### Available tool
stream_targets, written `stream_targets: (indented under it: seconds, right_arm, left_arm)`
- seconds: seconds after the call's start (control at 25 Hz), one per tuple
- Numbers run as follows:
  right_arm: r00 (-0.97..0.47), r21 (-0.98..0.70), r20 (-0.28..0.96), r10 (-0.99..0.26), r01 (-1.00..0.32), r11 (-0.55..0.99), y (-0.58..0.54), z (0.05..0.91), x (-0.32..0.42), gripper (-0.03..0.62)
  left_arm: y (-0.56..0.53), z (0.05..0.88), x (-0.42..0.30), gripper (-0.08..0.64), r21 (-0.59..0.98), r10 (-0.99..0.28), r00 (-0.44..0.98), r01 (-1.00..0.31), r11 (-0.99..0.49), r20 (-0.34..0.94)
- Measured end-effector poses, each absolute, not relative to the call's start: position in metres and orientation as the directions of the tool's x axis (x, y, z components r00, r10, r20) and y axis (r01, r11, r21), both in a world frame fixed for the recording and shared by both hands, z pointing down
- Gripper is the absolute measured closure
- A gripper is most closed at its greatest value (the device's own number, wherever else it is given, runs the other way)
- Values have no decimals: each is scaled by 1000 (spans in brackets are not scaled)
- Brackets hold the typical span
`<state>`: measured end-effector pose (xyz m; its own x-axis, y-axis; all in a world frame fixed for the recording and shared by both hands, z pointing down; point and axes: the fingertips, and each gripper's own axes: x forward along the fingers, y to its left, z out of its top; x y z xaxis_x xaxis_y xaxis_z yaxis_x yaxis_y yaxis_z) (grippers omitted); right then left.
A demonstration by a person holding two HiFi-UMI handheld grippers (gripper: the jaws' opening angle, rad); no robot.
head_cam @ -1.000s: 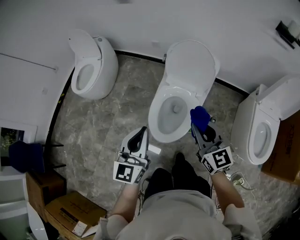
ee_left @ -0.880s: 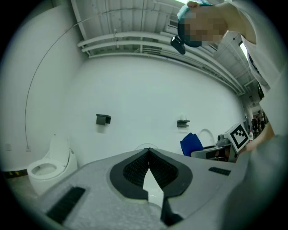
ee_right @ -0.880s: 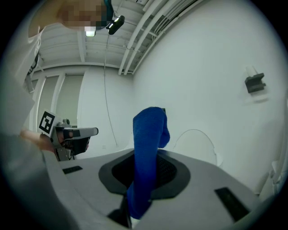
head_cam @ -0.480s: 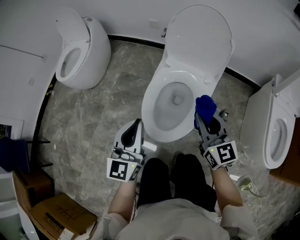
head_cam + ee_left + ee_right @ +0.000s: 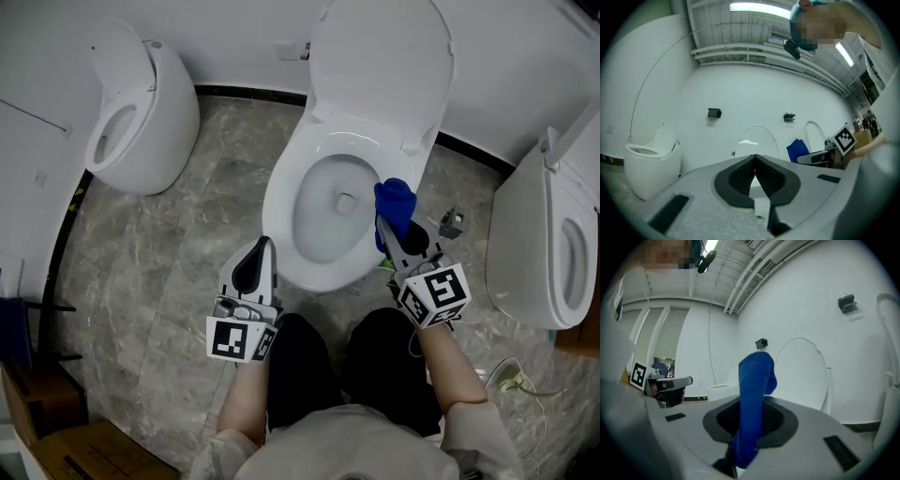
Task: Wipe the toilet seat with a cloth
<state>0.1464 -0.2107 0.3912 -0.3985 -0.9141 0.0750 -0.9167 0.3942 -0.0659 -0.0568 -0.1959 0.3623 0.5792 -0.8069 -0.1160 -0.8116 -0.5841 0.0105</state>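
A white toilet with its lid raised stands in the middle; its seat [image 5: 281, 217] rings the bowl. My right gripper [image 5: 386, 223] is shut on a blue cloth [image 5: 395, 204], which hangs over the seat's right rim. In the right gripper view the cloth [image 5: 753, 399] stands up between the pinched jaws, with the raised lid [image 5: 802, 371] behind it. My left gripper [image 5: 266, 247] is shut and holds nothing, hovering just off the bowl's front left edge. The left gripper view shows its jaws [image 5: 754, 161] pressed together, the lid [image 5: 757, 140] and the blue cloth [image 5: 798, 150] beyond.
A second white toilet [image 5: 131, 112] stands at the left and a third [image 5: 548, 244] at the right. The grey marbled floor [image 5: 159, 281] runs between them. A small dark object [image 5: 452, 223] lies on the floor by the right toilet. My legs [image 5: 347, 356] stand just before the bowl.
I have stepped closer to the middle toilet. The right gripper moved with the cloth from beside the bowl onto its right rim. The left gripper stayed near the bowl's front left.
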Motion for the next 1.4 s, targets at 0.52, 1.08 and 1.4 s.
stream_targets:
  seconds: [0.52, 1.08, 1.4]
  right_arm:
    - [-376, -64, 64, -924, -926, 373, -198, 404, 127, 538]
    - [-415, -21, 111, -903, -909, 415, -260, 406, 117, 538]
    - [-445, 0, 161, -881, -893, 451, -318, 413, 104, 538]
  left_arm:
    - [-164, 372, -68, 552, -16, -775, 618, -783, -622, -130]
    - [-171, 374, -77, 552, -13, -791, 595, -800, -599, -139]
    - [-178, 381, -92, 552, -13, -826, 550, -833, -553, -124]
